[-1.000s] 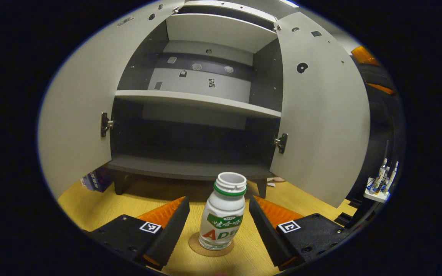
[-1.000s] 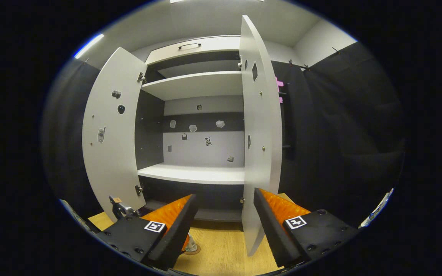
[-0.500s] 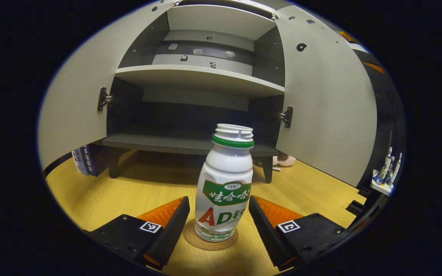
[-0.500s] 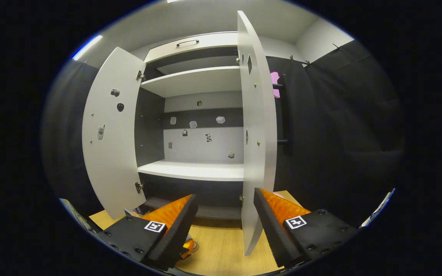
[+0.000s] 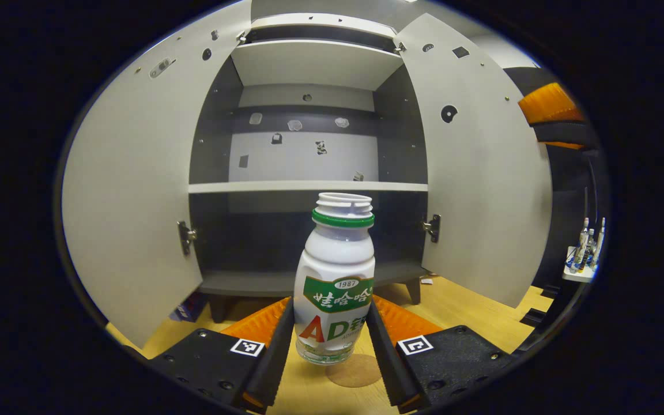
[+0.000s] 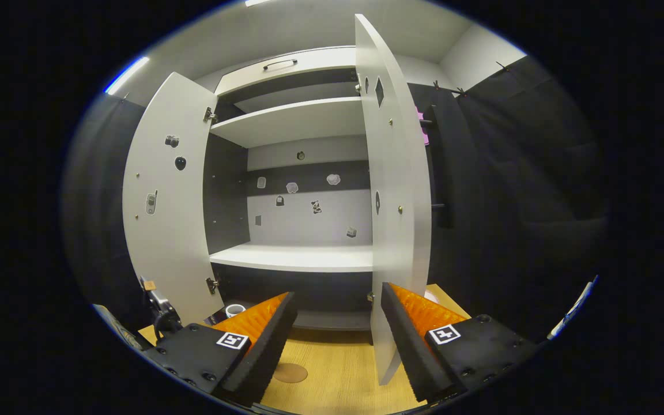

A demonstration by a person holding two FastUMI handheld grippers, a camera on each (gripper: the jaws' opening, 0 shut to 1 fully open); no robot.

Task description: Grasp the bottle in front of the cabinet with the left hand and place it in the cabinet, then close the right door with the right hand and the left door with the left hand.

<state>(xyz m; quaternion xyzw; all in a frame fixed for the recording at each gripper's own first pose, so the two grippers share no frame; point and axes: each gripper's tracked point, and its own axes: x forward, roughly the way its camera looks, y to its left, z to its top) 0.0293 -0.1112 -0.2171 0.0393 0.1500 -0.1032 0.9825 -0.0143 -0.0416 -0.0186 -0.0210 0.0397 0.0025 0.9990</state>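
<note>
Left tongs (image 5: 330, 340) clamp the bottle (image 5: 335, 288), hiding its sides; right tongs (image 6: 332, 334) gape empty.

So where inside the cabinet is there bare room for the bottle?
The middle shelf and the bottom shelf both show bare between the two open doors. The left gripper grips the bottle just in front of the bottom shelf. No crowded spot shows inside.

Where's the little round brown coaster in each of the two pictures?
Left gripper view: the coaster lies at bottom centre on the wooden floor, just right of the lifted bottle.
Right gripper view: bottom, left of centre.
Shared landmark: the cabinet's middle shelf.
</note>
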